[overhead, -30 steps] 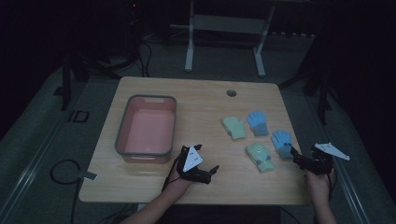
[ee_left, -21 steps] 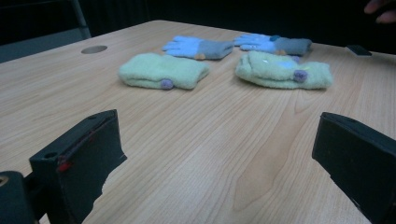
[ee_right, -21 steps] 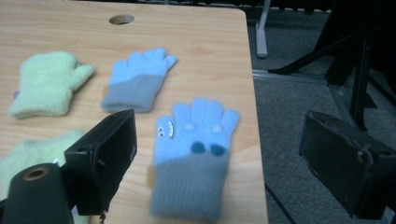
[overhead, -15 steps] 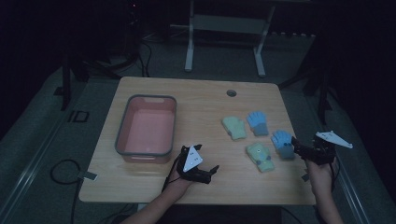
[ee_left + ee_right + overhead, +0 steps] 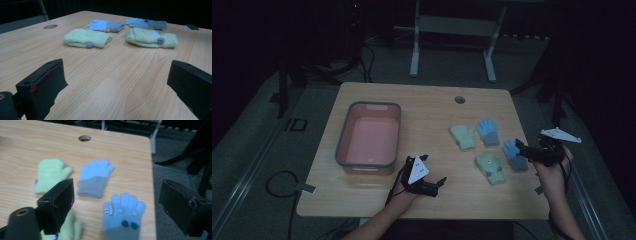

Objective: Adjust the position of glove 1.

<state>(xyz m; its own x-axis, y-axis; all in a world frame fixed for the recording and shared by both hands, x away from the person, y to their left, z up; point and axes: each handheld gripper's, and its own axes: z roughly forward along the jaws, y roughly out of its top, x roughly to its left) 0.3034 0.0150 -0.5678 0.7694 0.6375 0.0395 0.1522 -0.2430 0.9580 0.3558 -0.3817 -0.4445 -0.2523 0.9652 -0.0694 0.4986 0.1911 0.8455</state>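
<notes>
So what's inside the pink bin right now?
Nothing visible: in the high view the pink bin shows only its bare floor. All four gloves lie on the table to its right. The strip just inside its near wall is too dim to judge.

A big wooden table (image 5: 427, 107) stands on a grey floor (image 5: 247, 165). On the left part of the table sits a pink tub (image 5: 368, 104) with a grey rim. The tub has nothing in it. Near the back edge of the table, a bit to the right, there is a small round hole (image 5: 459, 99) in the wood. Behind the table stands a white metal frame (image 5: 416, 45) with two legs. A black cable (image 5: 274, 182) makes a loop on the floor left of the table, near its front corner. A small white tag (image 5: 306, 188) lies just beside that corner. It is dark all around the table.
</notes>
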